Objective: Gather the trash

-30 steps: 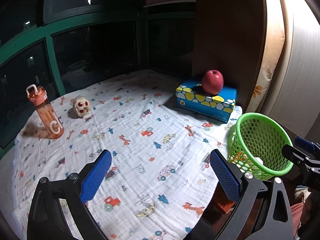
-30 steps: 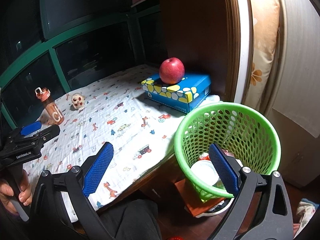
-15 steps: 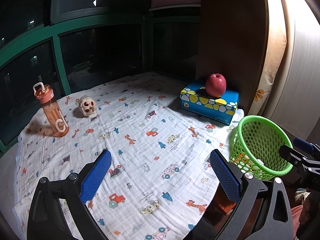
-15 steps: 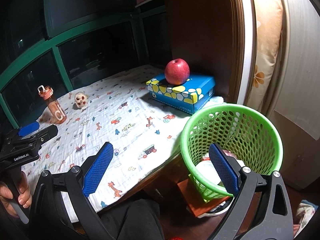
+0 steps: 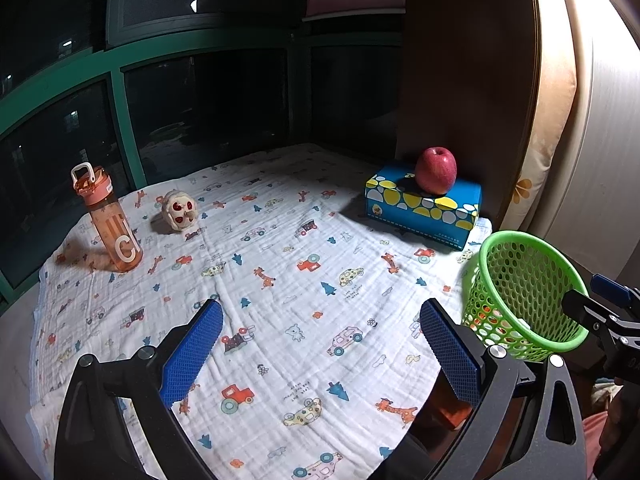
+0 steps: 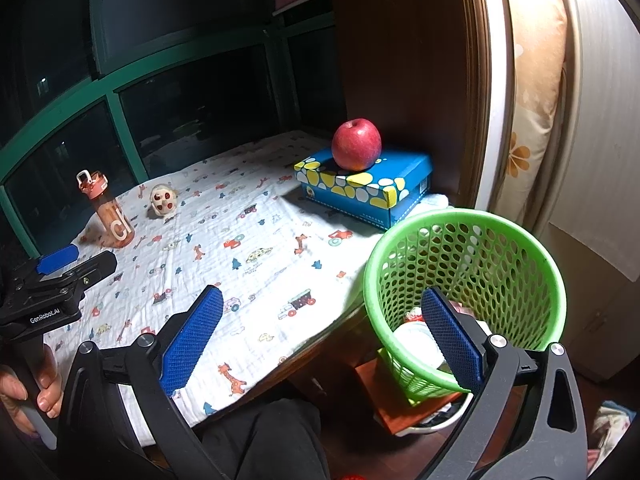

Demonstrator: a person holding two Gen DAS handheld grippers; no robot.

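Observation:
A green mesh basket (image 6: 400, 280) stands just off the table's right edge, with white crumpled trash (image 6: 416, 340) and other scraps inside. My right gripper (image 6: 320, 300) hovers before it, its jaws opening with nothing between them; its right finger (image 6: 452, 340) shows in front of the basket's near rim. My left gripper (image 5: 320, 312) is open and empty above the printed cloth (image 5: 304, 240). In the left wrist view the basket (image 5: 496, 236) sits at the right, with the right gripper (image 5: 600, 304) beside it. The left gripper (image 6: 60, 276), held by a hand, shows at the right wrist view's left edge.
On the cloth stand an orange drink bottle (image 5: 108, 220), a small round toy (image 5: 180, 210) and a blue patterned tissue box (image 5: 424, 208) with a red apple (image 5: 436, 170) on top. Dark windows with green frames run behind; a wooden panel (image 5: 460, 80) rises at the right.
The left wrist view has drifted slightly, so the bottle and apple sit a little further right. Both grippers stay open and empty; the basket and table objects have not moved.

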